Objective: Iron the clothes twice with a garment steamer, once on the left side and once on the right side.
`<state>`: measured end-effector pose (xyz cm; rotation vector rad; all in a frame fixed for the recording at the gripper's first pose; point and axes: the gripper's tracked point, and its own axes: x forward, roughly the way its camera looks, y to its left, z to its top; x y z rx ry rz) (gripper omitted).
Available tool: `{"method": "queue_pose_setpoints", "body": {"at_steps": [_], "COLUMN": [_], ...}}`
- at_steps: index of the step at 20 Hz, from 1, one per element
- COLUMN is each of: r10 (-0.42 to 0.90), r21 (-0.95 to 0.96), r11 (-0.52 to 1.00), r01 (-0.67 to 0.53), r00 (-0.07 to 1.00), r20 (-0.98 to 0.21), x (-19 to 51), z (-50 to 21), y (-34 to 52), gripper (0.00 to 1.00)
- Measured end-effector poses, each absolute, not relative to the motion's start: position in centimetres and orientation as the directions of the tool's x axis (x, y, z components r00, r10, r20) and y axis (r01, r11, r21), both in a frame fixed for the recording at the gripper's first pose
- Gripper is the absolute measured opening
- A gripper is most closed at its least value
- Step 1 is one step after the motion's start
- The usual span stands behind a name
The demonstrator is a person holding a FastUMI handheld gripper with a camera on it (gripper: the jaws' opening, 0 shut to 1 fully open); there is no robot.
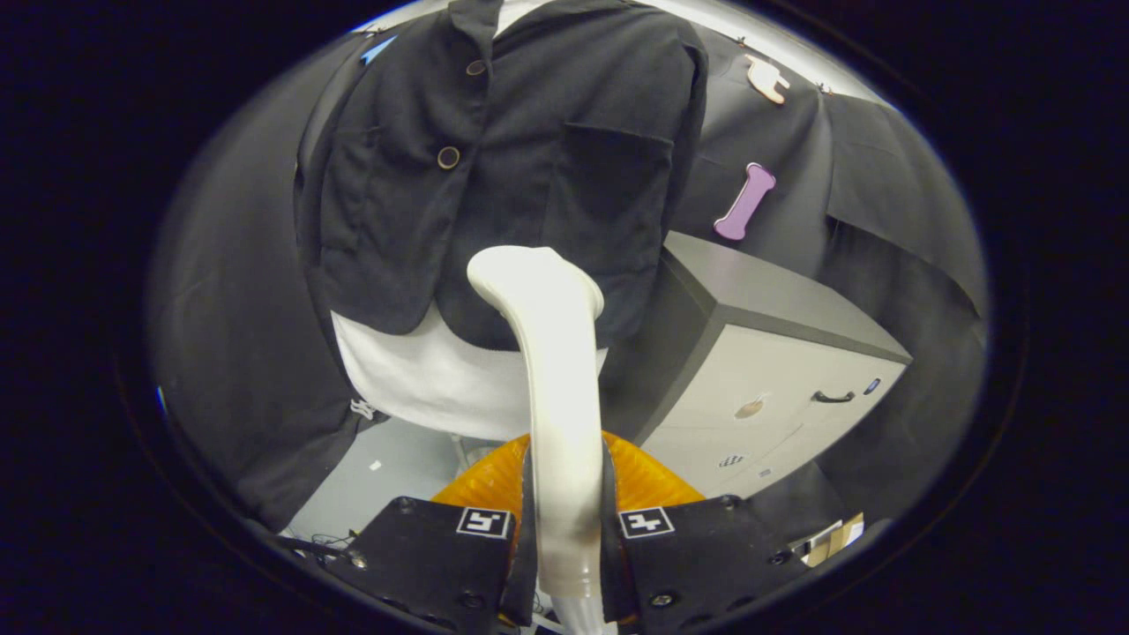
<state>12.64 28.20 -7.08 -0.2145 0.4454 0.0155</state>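
A dark jacket [494, 159] hangs ahead of the gripper over a white garment [414, 375] whose hem shows below it; to the right of the clothes stands a pale cabinet [776, 388] with a dark top and a small handle; beneath the fingers lies something orange and ribbed [644, 481], which I cannot identify; the garment steamer [556, 370], white and curved, rises from between the fingers, and its head sits at the jacket's lower hem, near the middle and a little toward the side with the patch pocket; whether the head touches the cloth or hovers just off it I cannot tell; the gripper [564, 529] is closed on the steamer's handle, both fingers pressing its sides with no gap to be seen; smallest, a round button [448, 157] sits on the jacket's front. As for progress, the steamer is already in hand and brought to the clothes, so the picking up is done; nothing here shows how many passes are finished, so I would judge both sides may yet need covering.
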Motion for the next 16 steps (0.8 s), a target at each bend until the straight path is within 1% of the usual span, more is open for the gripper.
{"method": "queue_pose_setpoints", "body": {"at_steps": [5, 8, 12, 16], "r10": [-0.009, 0.036, 0.091, 0.148], "r21": [-0.189, -0.158, -0.161, -0.156], "r11": [0.977, 0.979, 0.969, 0.961], "r01": [-0.096, -0.132, -0.187, -0.230], "r00": [0.873, 0.866, 0.877, 0.899], "r20": [-0.488, -0.499, -0.472, -0.413], "x": [11.9, 11.1, 9.9, 9.5], "z": [-9.7, -9.8, -8.0, -4.6], "y": [28.2, 28.9, 30.6, 32.9], "gripper": [0.31, 0.31, 0.31, 0.31]}}
